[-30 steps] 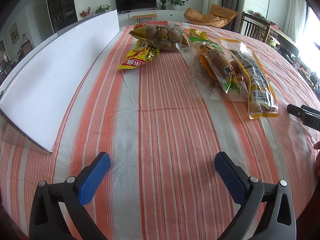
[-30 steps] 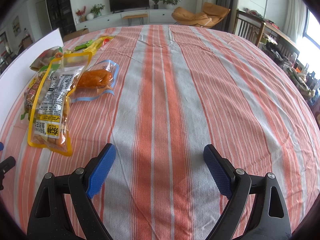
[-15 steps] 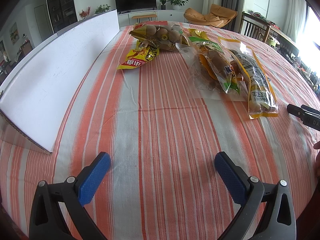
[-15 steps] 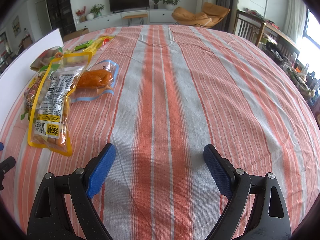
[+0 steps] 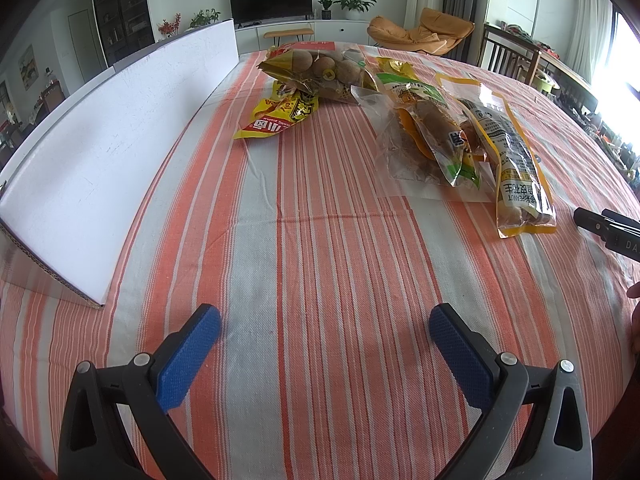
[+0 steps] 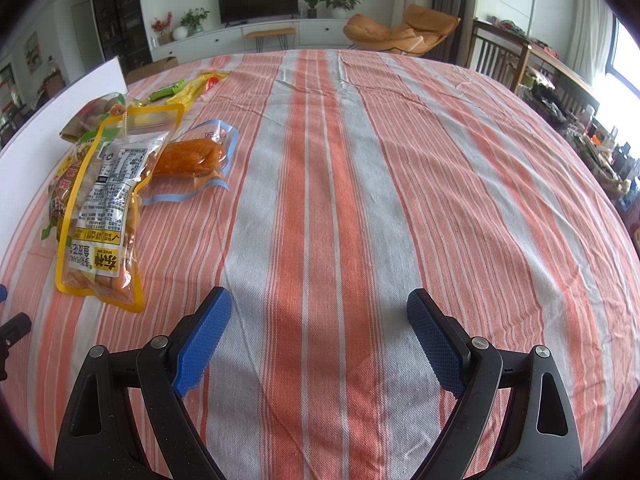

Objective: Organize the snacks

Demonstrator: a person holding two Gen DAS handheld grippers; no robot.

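Observation:
Several snack bags lie on the striped tablecloth. In the left wrist view: a yellow-edged peanut bag point(image 5: 516, 164), a green-and-orange bag point(image 5: 436, 136) on a clear bag, a bag of round brown snacks point(image 5: 324, 70) and a small yellow packet point(image 5: 280, 116). The right wrist view shows the peanut bag point(image 6: 104, 200) and a clear blue-edged bag with an orange snack point(image 6: 192, 160). My left gripper point(image 5: 324, 324) is open and empty, well short of the bags. My right gripper point(image 6: 318, 308) is open and empty, to the right of the peanut bag.
A white foam board point(image 5: 100, 152) stands along the left side of the table. The striped tablecloth point(image 6: 400, 160) covers the whole table. Dining chairs point(image 5: 504, 56) stand beyond the far right edge. The right gripper's tip shows in the left wrist view point(image 5: 600, 224).

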